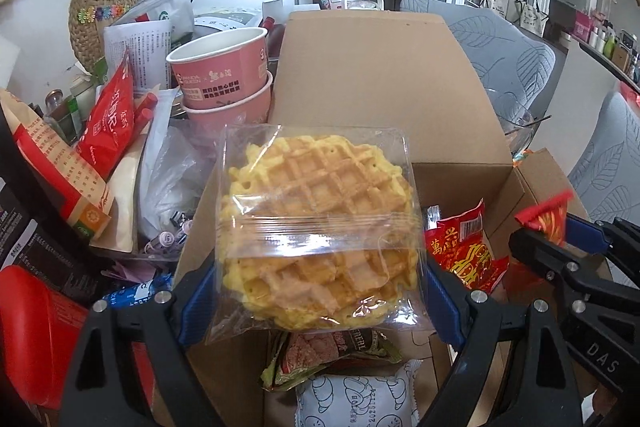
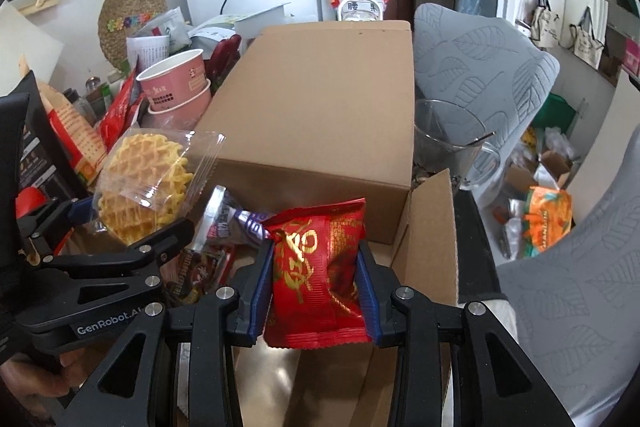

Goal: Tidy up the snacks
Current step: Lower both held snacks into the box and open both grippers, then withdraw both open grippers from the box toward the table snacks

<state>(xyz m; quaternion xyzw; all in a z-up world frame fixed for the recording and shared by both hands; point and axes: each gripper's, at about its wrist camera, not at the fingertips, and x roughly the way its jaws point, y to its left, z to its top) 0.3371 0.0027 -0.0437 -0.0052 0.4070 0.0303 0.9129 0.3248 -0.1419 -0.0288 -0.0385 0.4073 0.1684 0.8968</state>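
A round waffle in a clear wrapper point(image 1: 316, 211) hangs between the blue pads of my left gripper point(image 1: 320, 291), which is shut on it. It is above an open cardboard box point(image 1: 460, 187). In the box lie a red packet point(image 1: 468, 251), a green-brown packet point(image 1: 328, 351) and a white packet point(image 1: 352, 403). My right gripper point(image 2: 316, 279) is shut on a red snack packet with gold characters point(image 2: 320, 247), held over the box's right half near its side flap point(image 2: 432, 227). Each gripper shows in the other's view: the right gripper point(image 1: 560, 235) at the right, the left gripper point(image 2: 128, 223) with the waffle point(image 2: 144, 167) at the left.
The box's big lid point(image 2: 320, 107) stands up behind. Stacked pink paper cups point(image 1: 224, 67) and red bags point(image 1: 108, 119) crowd the left side. A glass mug point(image 2: 448, 147), a grey leaf-patterned chair point(image 2: 480, 55) and an orange packet point(image 2: 548, 219) are at the right.
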